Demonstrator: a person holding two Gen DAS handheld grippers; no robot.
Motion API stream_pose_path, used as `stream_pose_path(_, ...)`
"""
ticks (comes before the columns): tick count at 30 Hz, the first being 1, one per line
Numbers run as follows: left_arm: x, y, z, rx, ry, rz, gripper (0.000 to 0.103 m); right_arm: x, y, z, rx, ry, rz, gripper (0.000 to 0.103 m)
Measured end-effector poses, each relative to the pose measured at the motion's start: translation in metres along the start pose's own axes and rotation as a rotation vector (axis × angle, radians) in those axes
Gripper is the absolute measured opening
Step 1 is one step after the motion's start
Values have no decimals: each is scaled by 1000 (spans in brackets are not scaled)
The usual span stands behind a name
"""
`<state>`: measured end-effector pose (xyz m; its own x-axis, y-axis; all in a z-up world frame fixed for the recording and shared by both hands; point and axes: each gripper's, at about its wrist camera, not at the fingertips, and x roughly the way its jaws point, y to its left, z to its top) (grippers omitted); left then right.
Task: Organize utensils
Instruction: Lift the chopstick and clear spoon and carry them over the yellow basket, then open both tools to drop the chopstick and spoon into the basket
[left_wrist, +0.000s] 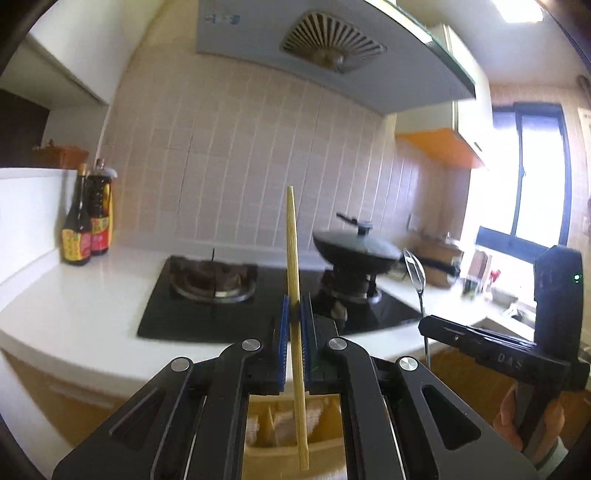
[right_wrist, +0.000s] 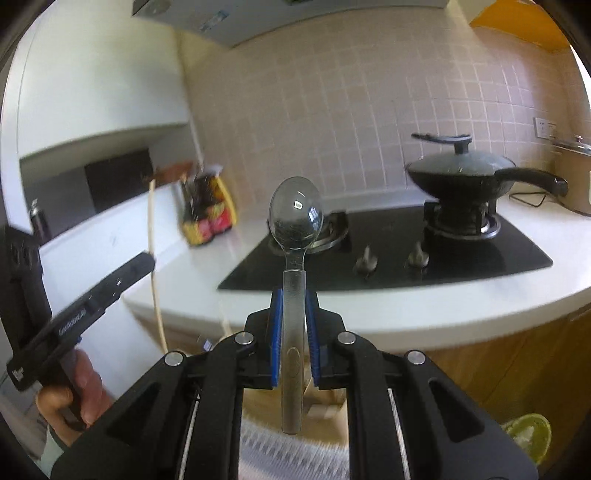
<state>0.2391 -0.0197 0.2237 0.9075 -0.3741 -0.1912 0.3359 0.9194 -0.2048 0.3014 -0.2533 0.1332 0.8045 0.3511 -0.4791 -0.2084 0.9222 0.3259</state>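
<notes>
My left gripper (left_wrist: 294, 306) is shut on a single light wooden chopstick (left_wrist: 293, 251), held upright in front of the stove. My right gripper (right_wrist: 294, 301) is shut on the handle of a metal spoon (right_wrist: 295, 218), bowl pointing up. The spoon also shows edge-on in the left wrist view (left_wrist: 415, 273), above the right gripper's body (left_wrist: 491, 350). The chopstick shows in the right wrist view (right_wrist: 152, 236), held by the left gripper (right_wrist: 146, 260) at the left. Both are held in the air in front of the counter.
A black gas hob (right_wrist: 406, 254) sits in the white counter (right_wrist: 369, 310), with a lidded black wok (right_wrist: 465, 175) on its right burner. Sauce bottles (left_wrist: 86, 225) stand at the counter's back left. A range hood (left_wrist: 332, 48) hangs above. Something pale and blurred lies below the grippers.
</notes>
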Motion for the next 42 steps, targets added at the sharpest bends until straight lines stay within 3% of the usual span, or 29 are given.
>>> stream_pose_path(4,24,12,-8,-18,-38,19,4,24,-20,0,11,-36,-10,10)
stream_pose_path(11,57,24,-38,-12,-40,59,4,53,-29,-27,15,-21,4,10)
stream_pose_path(21,72,31,-63,6,-45,80,4,67,-36,-43,-1,-22,42,11)
stream_pose_path(27,74,35,-73,-1,-20,42,6,67,-36,-52,-24,9,81,13)
stream_pose_path(30,72,35,-77,-1,-12,38,13,63,-38,-55,-22,21,91,29)
stream_pose_path(42,48,38,-67,-30,-28,8,23,30,-33,-50,-9,39,81,30)
